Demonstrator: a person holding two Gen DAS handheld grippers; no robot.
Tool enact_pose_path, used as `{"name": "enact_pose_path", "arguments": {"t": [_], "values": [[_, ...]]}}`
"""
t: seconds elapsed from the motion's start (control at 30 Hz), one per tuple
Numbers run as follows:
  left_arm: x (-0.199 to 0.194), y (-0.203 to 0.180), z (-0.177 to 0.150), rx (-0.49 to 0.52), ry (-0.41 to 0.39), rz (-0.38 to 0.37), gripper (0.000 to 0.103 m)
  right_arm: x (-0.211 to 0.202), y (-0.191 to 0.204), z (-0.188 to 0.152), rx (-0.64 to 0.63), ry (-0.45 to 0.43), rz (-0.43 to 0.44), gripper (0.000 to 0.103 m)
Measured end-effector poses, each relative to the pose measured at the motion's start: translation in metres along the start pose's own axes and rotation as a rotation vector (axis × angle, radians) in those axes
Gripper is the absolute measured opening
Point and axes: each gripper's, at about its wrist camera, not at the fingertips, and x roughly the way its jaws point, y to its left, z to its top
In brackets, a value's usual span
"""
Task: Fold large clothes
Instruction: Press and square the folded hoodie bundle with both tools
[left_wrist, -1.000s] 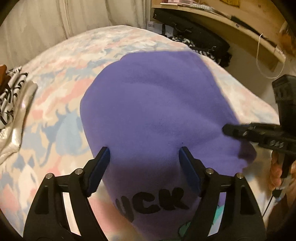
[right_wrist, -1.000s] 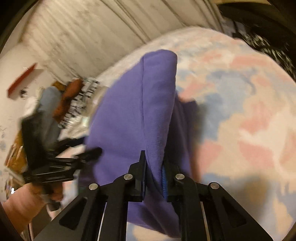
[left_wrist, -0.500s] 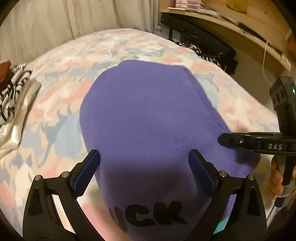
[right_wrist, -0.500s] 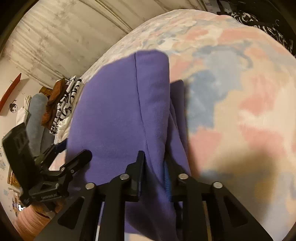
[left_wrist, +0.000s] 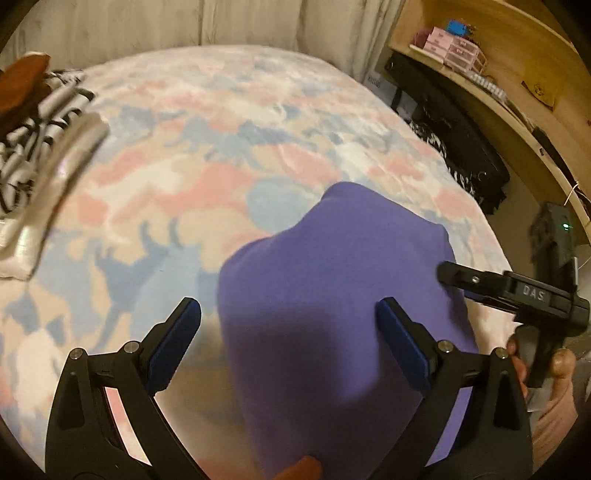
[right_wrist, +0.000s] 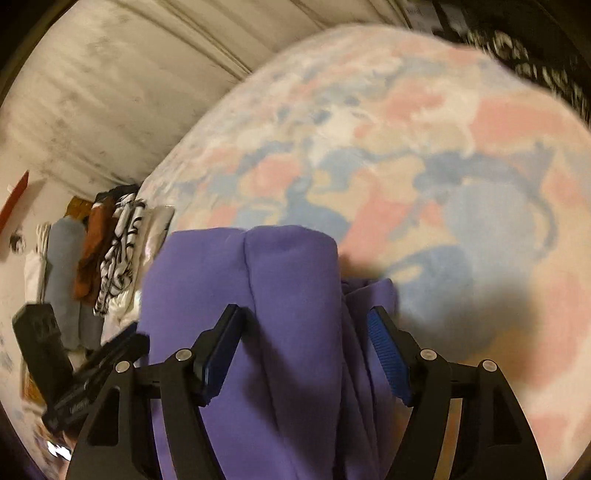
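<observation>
At the far left of the bed, well away from the purple fleece garment (left_wrist: 332, 317), lies a stack of folded clothes with a black-and-white patterned piece on top (left_wrist: 33, 140). The pastel pink, blue and cream patterned bedspread (left_wrist: 207, 155) stretches between that stack and the garment, which lies folded on the near part of the bed. Our left claw (left_wrist: 288, 332) stands wide above the garment's left edge, gripping nothing. To the garment's right, our right claw (right_wrist: 306, 343) has just been opening; a folded ridge of purple cloth sits between the jaws, yet the pads look clear of it. We judge a fold has just been laid and released. Next we would need to draw both claws clear of the garment, then either smooth it or take its edge for a further fold, without dragging the layers loose.
</observation>
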Motion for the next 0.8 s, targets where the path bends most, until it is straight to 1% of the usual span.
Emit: {"name": "enact_pose_path", "arguments": {"t": [0.03, 0.07, 0.1, 0.13, 0.17, 0.2, 0.27, 0.33, 0.4, 0.47, 0.6, 0.7, 0.8], "values": [[0.005, -0.003, 0.000, 0.008, 0.011, -0.003, 0.096, 0.007, -0.003, 0.000, 0.009, 0.008, 0.018, 0.044], [0.011, -0.009, 0.000, 0.035, 0.035, 0.009, 0.096, 0.010, -0.004, -0.001, 0.000, 0.008, 0.055, 0.031], [0.016, -0.017, -0.001, 0.064, 0.049, 0.024, 0.096, 0.012, -0.005, 0.000, -0.020, 0.011, 0.052, 0.024], [0.020, -0.023, -0.002, 0.085, 0.058, 0.034, 0.096, 0.008, -0.002, -0.002, -0.051, -0.008, 0.012, 0.015], [0.026, -0.034, -0.002, 0.121, 0.080, 0.058, 0.096, 0.003, 0.001, -0.004, -0.086, -0.028, -0.018, 0.014], [0.030, -0.041, -0.002, 0.139, 0.086, 0.075, 0.096, -0.001, 0.003, -0.007, -0.108, -0.041, -0.054, 0.014], [0.043, -0.055, -0.004, 0.194, 0.105, 0.138, 0.097, -0.003, 0.002, -0.013, -0.133, -0.048, -0.126, 0.014], [0.052, -0.063, -0.004, 0.219, 0.114, 0.174, 0.098, 0.008, -0.005, -0.017, -0.132, -0.025, -0.173, 0.014], [0.057, -0.065, -0.004, 0.239, 0.111, 0.192, 0.100, 0.018, -0.014, -0.018, -0.122, -0.014, -0.188, 0.014], [0.061, -0.063, -0.005, 0.241, 0.105, 0.189, 0.103, 0.023, -0.016, -0.019, -0.121, -0.009, -0.199, 0.015], [0.060, -0.057, -0.004, 0.201, 0.104, 0.151, 0.103, 0.029, -0.017, -0.020, -0.118, -0.005, -0.203, 0.016], [0.058, -0.057, -0.004, 0.178, 0.091, 0.151, 0.103, 0.038, -0.017, -0.014, -0.108, -0.003, -0.201, 0.017], [0.055, -0.051, -0.002, 0.146, 0.100, 0.143, 0.103, 0.037, -0.012, -0.012, -0.132, -0.004, -0.225, 0.017]]}}
